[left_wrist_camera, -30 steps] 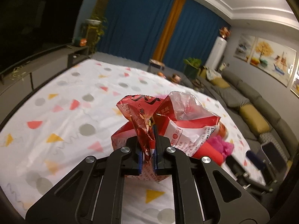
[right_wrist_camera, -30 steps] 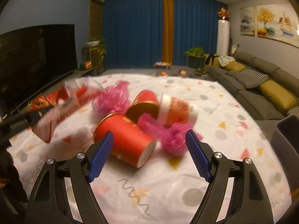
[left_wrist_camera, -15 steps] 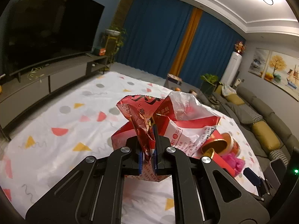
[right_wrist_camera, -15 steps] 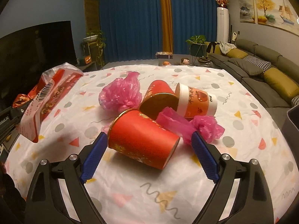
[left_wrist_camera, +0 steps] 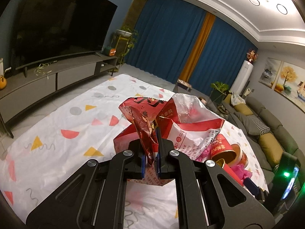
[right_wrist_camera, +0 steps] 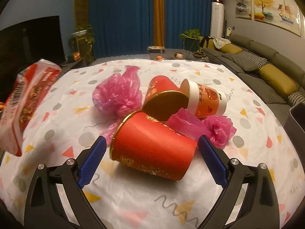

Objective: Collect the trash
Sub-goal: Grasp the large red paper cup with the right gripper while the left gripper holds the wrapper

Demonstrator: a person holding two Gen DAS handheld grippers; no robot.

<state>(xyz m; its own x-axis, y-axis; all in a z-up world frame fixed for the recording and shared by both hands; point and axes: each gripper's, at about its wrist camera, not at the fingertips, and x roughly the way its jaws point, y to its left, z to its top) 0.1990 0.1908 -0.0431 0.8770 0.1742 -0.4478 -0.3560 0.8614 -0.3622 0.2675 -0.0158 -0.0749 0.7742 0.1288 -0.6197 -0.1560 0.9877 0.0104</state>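
A living room with blue curtains [right_wrist_camera: 124, 17], a dark television [left_wrist_camera: 57, 28] on a low cabinet and a grey sofa [right_wrist_camera: 266, 64] surrounds a wide white cloth [right_wrist_camera: 152, 200] printed with coloured triangles, dots and squiggles, where the trash lies. The left gripper [left_wrist_camera: 151, 160] is clenched on a crumpled red and white plastic wrapper [left_wrist_camera: 171, 126], held up clear of the cloth; in the right wrist view that wrapper shows at the left edge. The right gripper [right_wrist_camera: 151, 158] has its jaws opening, blue pads wide to either side of a red paper cup [right_wrist_camera: 152, 148] lying on its side between them, not pressed by either pad. Just behind it lies a second red cup [right_wrist_camera: 164, 95] with a gold inside, touching an orange and white cup [right_wrist_camera: 205, 99] also on its side. A crumpled pink plastic bag [right_wrist_camera: 119, 93] sits left of these, and a smaller pink bag [right_wrist_camera: 219, 127] lies right of the near cup.
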